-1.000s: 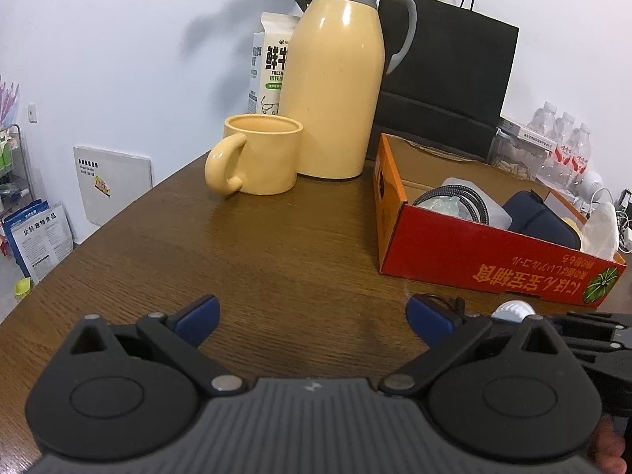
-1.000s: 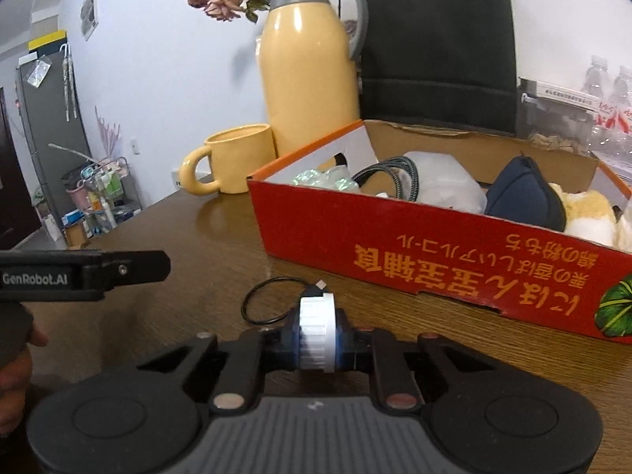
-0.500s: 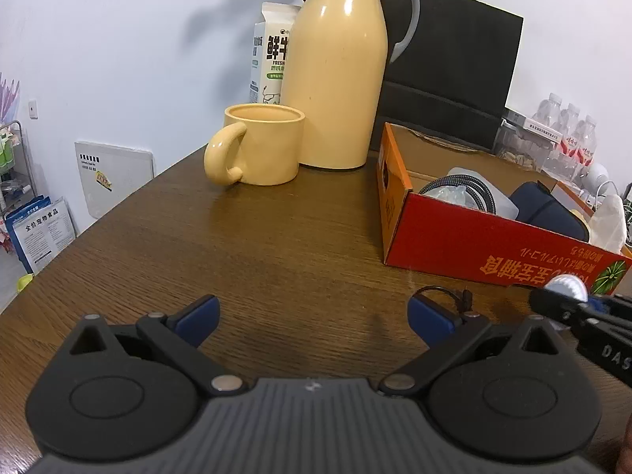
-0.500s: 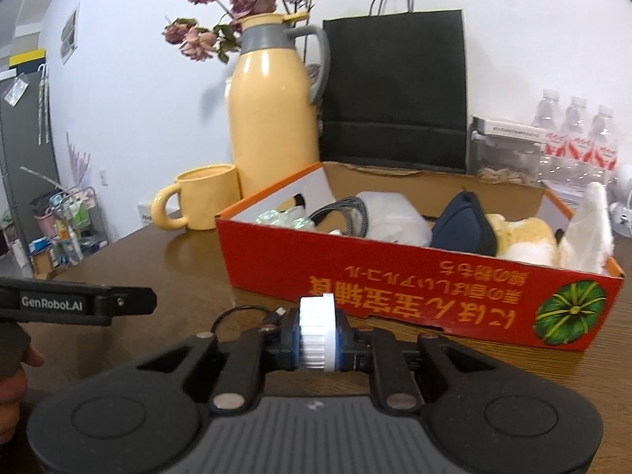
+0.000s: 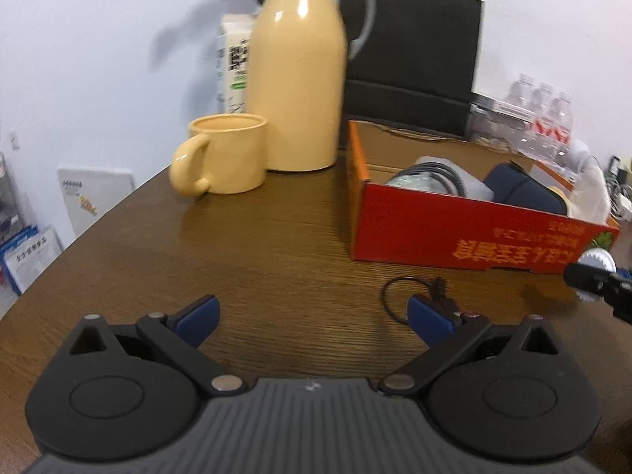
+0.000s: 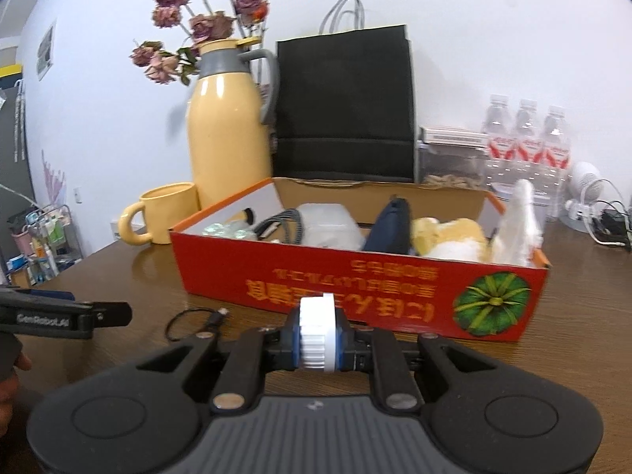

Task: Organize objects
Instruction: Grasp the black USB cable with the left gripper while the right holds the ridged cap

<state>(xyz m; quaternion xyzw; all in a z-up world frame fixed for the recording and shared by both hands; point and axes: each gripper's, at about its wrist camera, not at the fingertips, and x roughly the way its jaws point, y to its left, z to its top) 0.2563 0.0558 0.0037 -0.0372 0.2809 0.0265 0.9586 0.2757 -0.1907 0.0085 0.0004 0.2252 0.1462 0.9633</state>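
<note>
My right gripper [image 6: 316,337] is shut on a small white ribbed wheel [image 6: 316,333], held just in front of the red cardboard box [image 6: 355,280]. The box holds a coiled grey cable, a clear plastic packet, a dark blue pouch, a yellow plush and a white bag. In the left wrist view my left gripper [image 5: 314,316] stands open over the bare wooden table, nothing between its blue pads. The white wheel [image 5: 598,262] and the right gripper's tip show at that view's right edge. A thin black cable loop [image 6: 189,322] lies on the table left of the wheel.
A yellow mug [image 5: 227,154] and a tall yellow thermos [image 5: 298,67] stand at the back left of the table [image 5: 256,245]. Behind the box are a black paper bag [image 6: 343,102], a milk carton [image 5: 233,63], water bottles [image 6: 527,138] and dried flowers [image 6: 189,27].
My right gripper has carried the white wheel to the right along the box front and a little up. The left gripper stays open in about the same place, slightly rolled.
</note>
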